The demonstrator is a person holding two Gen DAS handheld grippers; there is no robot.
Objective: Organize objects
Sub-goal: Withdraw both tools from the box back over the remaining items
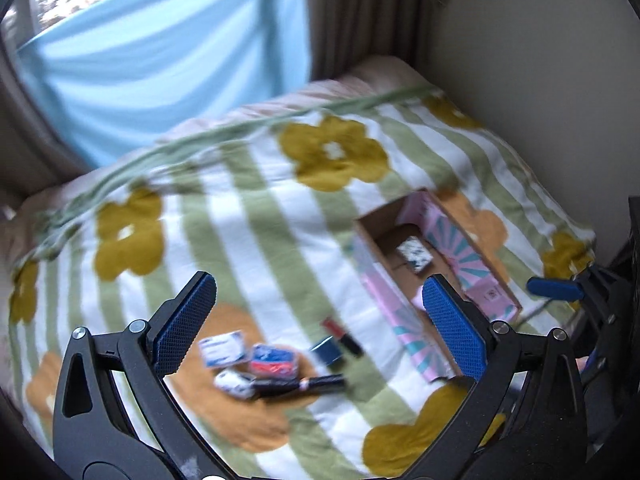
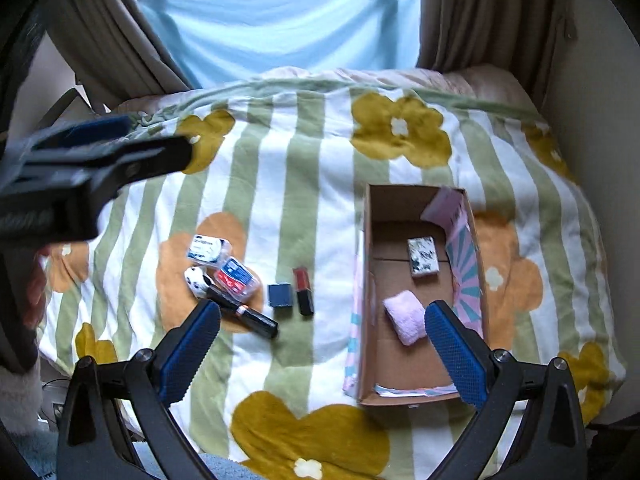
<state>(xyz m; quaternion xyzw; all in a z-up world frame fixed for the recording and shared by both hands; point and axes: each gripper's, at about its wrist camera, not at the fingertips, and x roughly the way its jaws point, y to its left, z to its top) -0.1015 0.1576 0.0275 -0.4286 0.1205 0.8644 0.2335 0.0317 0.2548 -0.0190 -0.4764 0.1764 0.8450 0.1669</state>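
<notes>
On the flowered blanket lies a cluster of small items: a white-and-blue packet [image 2: 209,249], a red-and-blue packet [image 2: 236,276], a small white-and-black piece [image 2: 195,280], a black tube [image 2: 246,314], a dark blue cube [image 2: 280,294] and a red-and-black lipstick [image 2: 303,290]. To their right stands an open cardboard box [image 2: 400,364] holding a pink rolled cloth [image 2: 405,317] and a white patterned pack [image 2: 423,257]. My right gripper [image 2: 324,356] hangs open and empty near the box's front. My left gripper [image 1: 320,324] is open above the cluster [image 1: 274,360], holding nothing.
The striped flower blanket [image 2: 304,160] covers a bed that ends at a wall on the right. A pale blue sheet [image 2: 280,12] and beige curtains hang behind. In the left wrist view, one of my right gripper's fingers [image 1: 556,289] shows beside the box [image 1: 390,240].
</notes>
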